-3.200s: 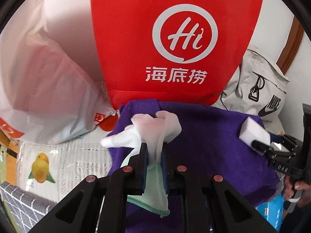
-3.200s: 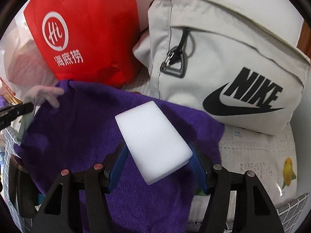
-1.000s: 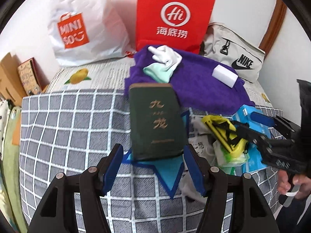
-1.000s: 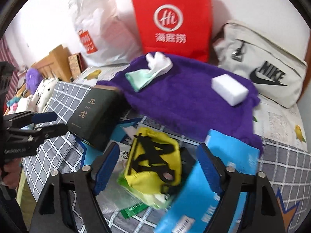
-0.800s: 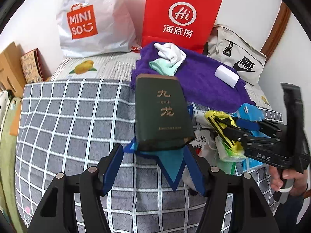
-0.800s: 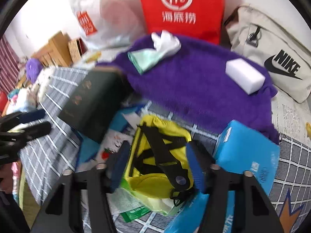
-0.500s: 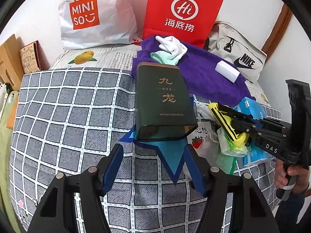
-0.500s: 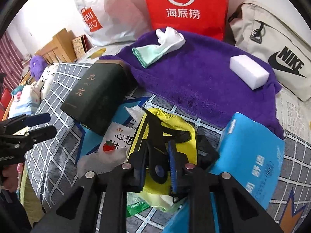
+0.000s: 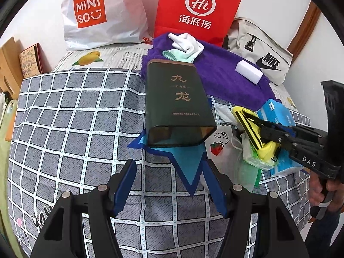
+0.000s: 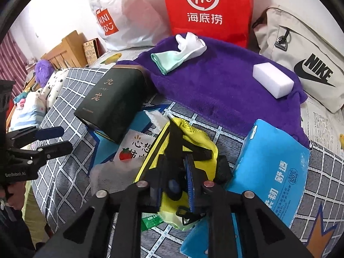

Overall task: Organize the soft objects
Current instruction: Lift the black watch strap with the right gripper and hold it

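Checked bedding is covering the bed where everything is lying, with a red paper bag, a white shopping bag and a beige sling bag standing along the wall behind. On the purple towel a white glove and a white sponge block are already lying, so that towel looks to be the collecting spot for soft things. The right gripper is pinching the black strap of a yellow mesh pouch, which is lying between a dark green tin and a blue tissue pack; its jaws are nearly together on the strap and are easing open slightly, with the strap between them. That hold looks thin, so the person should be firming it before lifting, or taking the pouch body as well. A pale green packet under the pouch and a strawberry-printed wrapper beside it could be dragged along, so a straight, slow lift is the safer way, then a carry over to bare purple pile between glove and sponge. The left gripper is hovering over the bedding in front of the tin with its jaws apart and nothing in them. It could be steadying the clutter, but it should not be nudging the tin, which is hard and probably not part of this sorting.
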Demonstrator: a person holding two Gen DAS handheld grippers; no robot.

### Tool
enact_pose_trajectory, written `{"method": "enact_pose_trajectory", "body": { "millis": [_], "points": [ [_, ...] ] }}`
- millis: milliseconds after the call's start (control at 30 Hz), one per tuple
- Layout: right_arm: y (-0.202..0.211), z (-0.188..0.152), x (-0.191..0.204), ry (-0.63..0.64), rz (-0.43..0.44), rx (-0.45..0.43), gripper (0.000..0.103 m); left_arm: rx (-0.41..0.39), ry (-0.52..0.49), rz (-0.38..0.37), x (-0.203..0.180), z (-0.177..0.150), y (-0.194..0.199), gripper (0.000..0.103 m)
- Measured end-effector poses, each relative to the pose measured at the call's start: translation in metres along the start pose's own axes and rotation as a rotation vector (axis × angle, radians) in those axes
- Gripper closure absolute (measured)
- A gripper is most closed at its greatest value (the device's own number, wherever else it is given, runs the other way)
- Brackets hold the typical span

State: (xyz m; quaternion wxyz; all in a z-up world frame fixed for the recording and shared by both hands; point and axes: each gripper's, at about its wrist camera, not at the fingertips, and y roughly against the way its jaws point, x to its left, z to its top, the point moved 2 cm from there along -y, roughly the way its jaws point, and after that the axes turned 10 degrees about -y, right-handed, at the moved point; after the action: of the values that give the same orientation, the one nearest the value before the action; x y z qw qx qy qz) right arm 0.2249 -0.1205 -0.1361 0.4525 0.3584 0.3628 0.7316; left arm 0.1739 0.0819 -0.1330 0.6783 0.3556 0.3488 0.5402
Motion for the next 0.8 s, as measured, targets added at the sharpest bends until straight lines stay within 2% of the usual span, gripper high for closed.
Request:
{"method": "enact_pose_trajectory", "body": {
  "millis": [300, 800],
  "points": [
    [-0.004, 0.007, 0.003, 0.008, -0.012, 0.019, 0.080, 0.007, -0.001, -0.001, 0.003, 0.000, -0.003, 0.041],
    [0.035, -0.007, -0.008, -0.033, 0.009, -0.022, 0.081, 0.016, -0.002, -0.030, 0.000, -0.003, -0.010, 0.041]
  ]
}}
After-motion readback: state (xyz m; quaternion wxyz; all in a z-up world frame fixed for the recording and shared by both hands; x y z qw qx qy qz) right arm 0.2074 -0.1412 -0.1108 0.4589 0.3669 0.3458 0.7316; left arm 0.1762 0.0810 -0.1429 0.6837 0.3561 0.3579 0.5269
